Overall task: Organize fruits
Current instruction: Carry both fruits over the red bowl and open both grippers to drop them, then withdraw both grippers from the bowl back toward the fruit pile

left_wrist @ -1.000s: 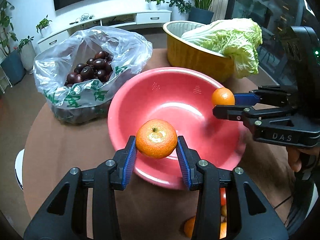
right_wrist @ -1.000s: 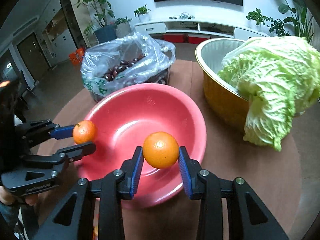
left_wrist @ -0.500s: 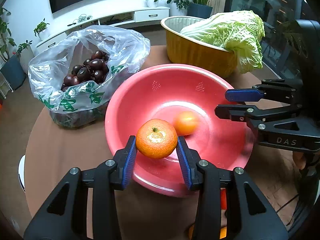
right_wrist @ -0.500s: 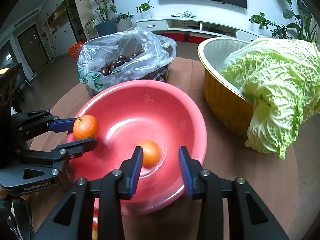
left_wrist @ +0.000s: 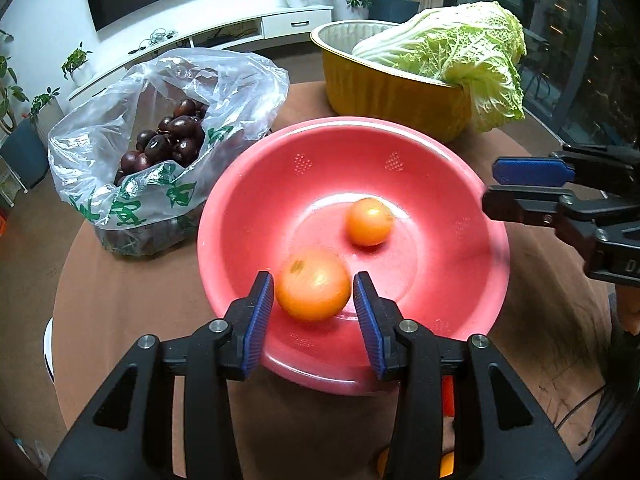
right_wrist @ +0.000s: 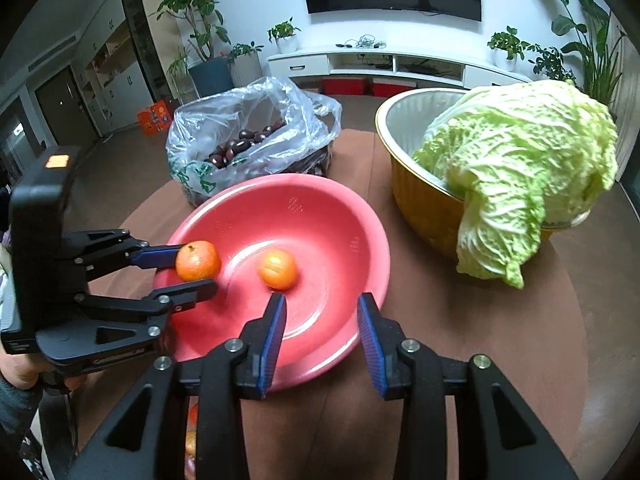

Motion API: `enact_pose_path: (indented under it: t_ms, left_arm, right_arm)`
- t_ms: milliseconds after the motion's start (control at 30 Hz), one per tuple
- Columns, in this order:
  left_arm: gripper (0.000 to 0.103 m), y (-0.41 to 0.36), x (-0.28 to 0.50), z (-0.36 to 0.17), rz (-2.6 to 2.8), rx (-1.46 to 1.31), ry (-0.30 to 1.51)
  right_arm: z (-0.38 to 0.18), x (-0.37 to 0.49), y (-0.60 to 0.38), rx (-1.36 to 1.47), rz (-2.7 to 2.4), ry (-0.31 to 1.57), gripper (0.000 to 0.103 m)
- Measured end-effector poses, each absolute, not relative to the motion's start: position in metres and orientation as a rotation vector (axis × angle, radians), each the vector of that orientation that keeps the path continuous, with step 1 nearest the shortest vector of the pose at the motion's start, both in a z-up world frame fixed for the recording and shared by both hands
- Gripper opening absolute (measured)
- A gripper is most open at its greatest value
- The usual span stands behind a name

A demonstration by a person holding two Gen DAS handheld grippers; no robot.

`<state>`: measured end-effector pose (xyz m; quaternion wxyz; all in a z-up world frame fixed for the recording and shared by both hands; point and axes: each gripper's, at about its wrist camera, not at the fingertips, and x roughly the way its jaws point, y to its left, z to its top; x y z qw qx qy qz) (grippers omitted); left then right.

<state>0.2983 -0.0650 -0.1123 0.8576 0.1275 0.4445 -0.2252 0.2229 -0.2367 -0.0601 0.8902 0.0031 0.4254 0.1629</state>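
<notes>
A red plastic bowl (left_wrist: 460, 184) sits on the round brown table and also shows in the right wrist view (right_wrist: 340, 216). One mandarin (left_wrist: 370, 222) lies in the bowl's bottom (right_wrist: 277, 269). My left gripper (left_wrist: 313, 308) is open above the bowl's near rim, and a second mandarin (left_wrist: 313, 290) is blurred between its spread fingers, free of both pads. In the right wrist view that mandarin (right_wrist: 198, 261) is still level with the left fingers. My right gripper (right_wrist: 322, 334) is open and empty over the bowl's right edge.
A clear plastic bag of dark fruit (left_wrist: 168, 140) lies left of the bowl. A gold basin (left_wrist: 392, 92) holding a napa cabbage (left_wrist: 472, 52) stands behind it. More orange fruit (left_wrist: 446, 464) lies below the near table edge.
My left gripper has opened and let go of its mandarin over the bowl. The mandarin dropped earlier by my right gripper has rolled across the bowl bottom. My right gripper has drawn back.
</notes>
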Motion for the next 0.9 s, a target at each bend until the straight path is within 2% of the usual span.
enact_pose_path:
  t_ms: [67,400,467,633,900]
  left_arm:
    - [0.05,-0.065,0.297,-0.11,-0.473,0.27,0.929]
    - [0.05,-0.047,0.271,-0.087,-0.453,0.239,0.894]
    - [0.059,-0.041,0.258,-0.08,-0.449,0.231,0.879]
    - [0.068,-0.022,0.204,-0.07,-0.451,0.186,0.838]
    - [0.068,-0.013,0.101,-0.095,-0.487,0.199,0.911]
  right_arm:
    - [-0.058,0.218,-0.239,0.019,0.343,0.88,0.04]
    - [-0.043,0.169,-0.251,0.078,0.357,0.842,0.04]
    - [-0.042,0.151,-0.252,0.088,0.362,0.833,0.04]
    - [-0.048,0.11,-0.25,0.099,0.377,0.835,0.04]
    - [-0.079,0.054,-0.24,0.119,0.391,0.901,0.04]
